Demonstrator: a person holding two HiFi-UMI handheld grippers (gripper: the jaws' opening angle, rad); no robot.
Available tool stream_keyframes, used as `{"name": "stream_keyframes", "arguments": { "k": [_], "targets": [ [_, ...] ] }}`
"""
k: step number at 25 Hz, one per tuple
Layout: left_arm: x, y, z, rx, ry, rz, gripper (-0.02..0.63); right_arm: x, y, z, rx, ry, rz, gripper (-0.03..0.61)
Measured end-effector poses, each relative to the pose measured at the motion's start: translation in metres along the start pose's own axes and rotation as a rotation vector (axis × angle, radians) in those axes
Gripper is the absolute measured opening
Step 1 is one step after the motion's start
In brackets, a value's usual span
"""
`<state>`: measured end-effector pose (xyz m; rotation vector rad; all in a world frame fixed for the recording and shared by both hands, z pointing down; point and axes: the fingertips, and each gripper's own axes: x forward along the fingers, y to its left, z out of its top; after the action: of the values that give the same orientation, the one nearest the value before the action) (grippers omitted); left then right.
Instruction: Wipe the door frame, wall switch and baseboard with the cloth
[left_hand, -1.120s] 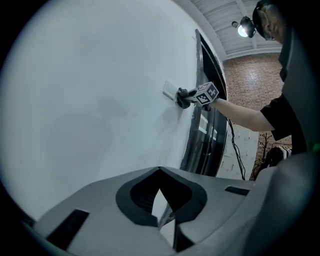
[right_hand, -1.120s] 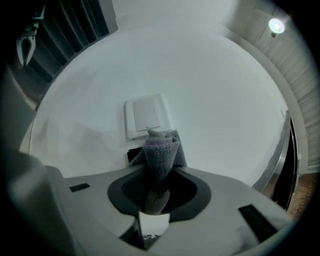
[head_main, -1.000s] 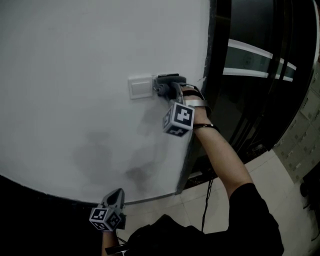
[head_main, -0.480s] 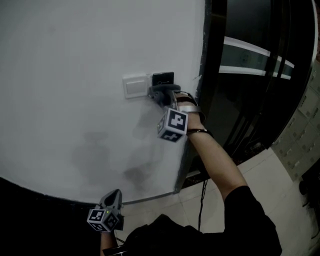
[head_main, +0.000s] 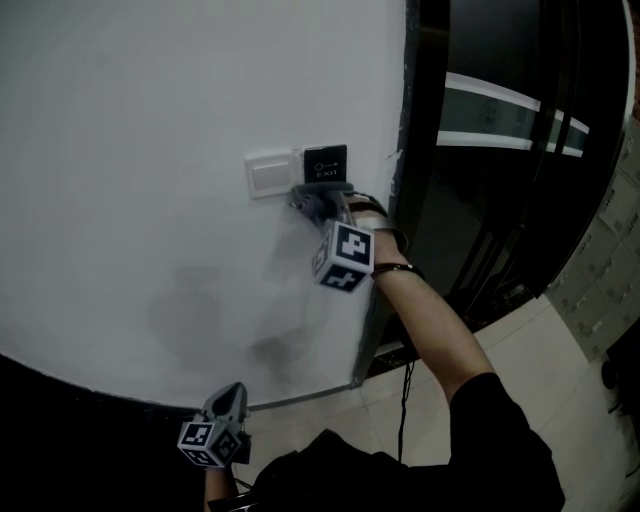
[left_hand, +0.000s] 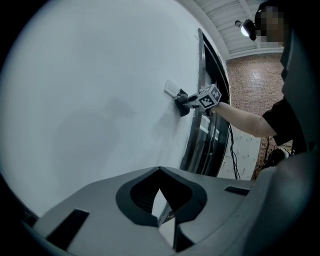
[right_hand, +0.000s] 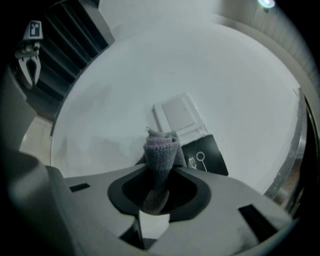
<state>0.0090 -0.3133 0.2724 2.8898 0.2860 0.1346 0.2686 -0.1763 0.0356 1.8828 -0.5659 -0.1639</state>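
Right claw (head_main: 318, 196): cloth (right_hand: 160, 160) was gripped, wall switch (head_main: 270, 173) just above.
Left claw (head_main: 232, 392): was closed, empty, well below.

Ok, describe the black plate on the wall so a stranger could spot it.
Find the big white wall and follow it right to the dark door frame. Just before it, two small square plates sit side by side. The black plate is the right-hand one, with a white key symbol, unlike the plain white switch beside it.

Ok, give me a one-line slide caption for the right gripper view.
Right gripper shut on a folded grey cloth, held near a white wall switch and a black plate.
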Motion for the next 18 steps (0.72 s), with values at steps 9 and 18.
{"name": "stream_keyframes", "arguments": {
  "k": [9, 18],
  "targets": [
    [-0.007, 0.004, 0.004, -0.008, -0.022, 0.033, 0.002, -0.017, 0.017, 0.128, 0.392, -0.383, 0.306, 0.091],
    [-0.028, 0.02, 0.019, 0.002, -0.055, 0.09, 0.002, 0.02, 0.005, 0.135, 0.702, -0.42, 0.384, 0.091]
  ]
}}
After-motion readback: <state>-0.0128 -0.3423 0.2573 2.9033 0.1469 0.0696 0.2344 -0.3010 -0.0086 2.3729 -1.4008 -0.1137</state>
